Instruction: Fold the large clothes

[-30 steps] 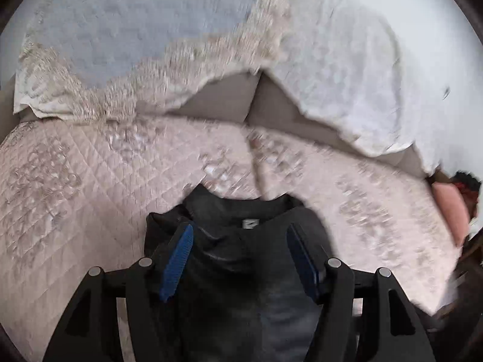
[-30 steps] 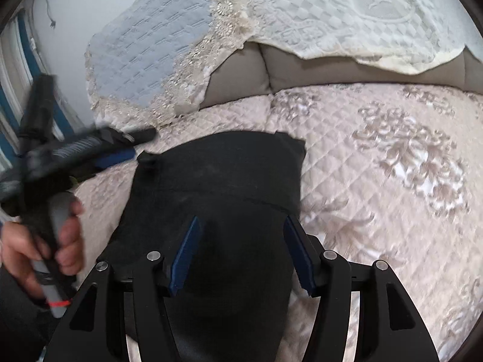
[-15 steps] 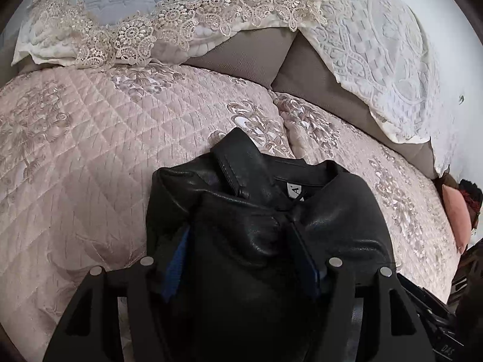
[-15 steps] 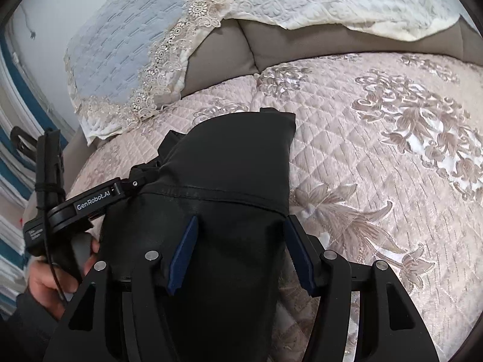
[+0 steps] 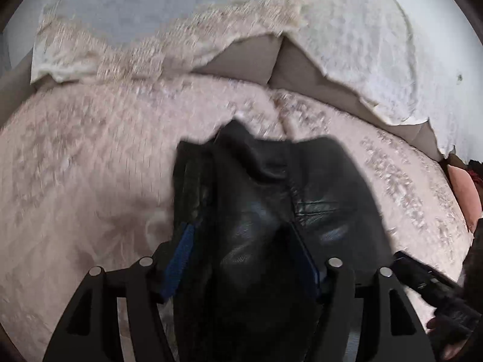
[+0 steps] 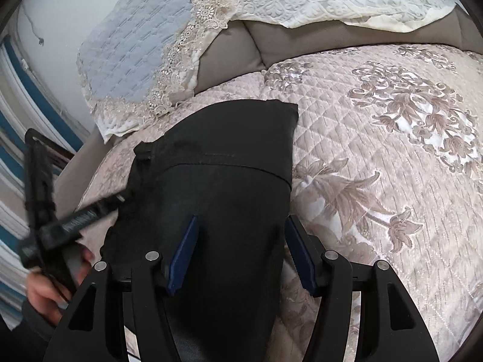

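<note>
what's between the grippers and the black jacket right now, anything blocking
Nothing visible. The black jacket already lies between the fingers of both the left gripper and the right gripper, bunched on the quilted cover. The left gripper's jaws are opening, with jacket folds between them. No other object sits on the jacket.

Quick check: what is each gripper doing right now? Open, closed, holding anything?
Left gripper: closed on a thick bunch of the black jacket.
Right gripper: closed on another wide fold of the black jacket.
</note>
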Demonstrator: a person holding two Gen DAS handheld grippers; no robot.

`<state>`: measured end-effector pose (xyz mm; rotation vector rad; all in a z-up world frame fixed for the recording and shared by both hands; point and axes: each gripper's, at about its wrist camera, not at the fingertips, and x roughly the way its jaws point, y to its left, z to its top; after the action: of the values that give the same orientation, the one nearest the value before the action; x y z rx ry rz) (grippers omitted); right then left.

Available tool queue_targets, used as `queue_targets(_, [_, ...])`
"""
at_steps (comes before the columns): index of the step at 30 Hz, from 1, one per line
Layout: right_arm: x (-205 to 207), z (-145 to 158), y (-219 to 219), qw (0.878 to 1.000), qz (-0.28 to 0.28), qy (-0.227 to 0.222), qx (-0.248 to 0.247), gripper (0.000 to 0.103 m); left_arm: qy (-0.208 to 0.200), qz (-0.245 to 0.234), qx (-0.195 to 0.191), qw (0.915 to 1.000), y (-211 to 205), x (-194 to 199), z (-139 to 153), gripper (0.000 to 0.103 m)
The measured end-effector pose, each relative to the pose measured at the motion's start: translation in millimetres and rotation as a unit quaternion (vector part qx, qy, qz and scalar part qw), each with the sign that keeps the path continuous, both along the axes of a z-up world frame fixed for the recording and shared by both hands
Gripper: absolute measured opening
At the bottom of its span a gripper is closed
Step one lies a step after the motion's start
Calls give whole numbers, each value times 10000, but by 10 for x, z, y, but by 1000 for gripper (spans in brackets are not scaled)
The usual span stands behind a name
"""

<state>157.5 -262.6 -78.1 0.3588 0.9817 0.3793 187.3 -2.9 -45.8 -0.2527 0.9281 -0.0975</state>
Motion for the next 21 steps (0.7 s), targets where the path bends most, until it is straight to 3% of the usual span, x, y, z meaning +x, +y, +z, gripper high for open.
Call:
queue_targets(5, [1, -51, 16, 10000, 27, 44, 0, 61, -257, -10, 188, 9995, -51, -24, -73, 73])
queue_targets(10, [13, -119, -7, 9998, 19, 146, 139, 63, -297, 14, 99, 9995, -7, -41, -94, 73])
queue_targets(15, [-2, -92, -26, 9997, 42, 186, 147, 63, -117, 11, 125, 9999, 23, -78, -9, 76])
queue_targets(21, [14, -124, -49, 9990, 127, 279, 327, 63, 139, 311, -149, 9993, 277, -198, -44, 84])
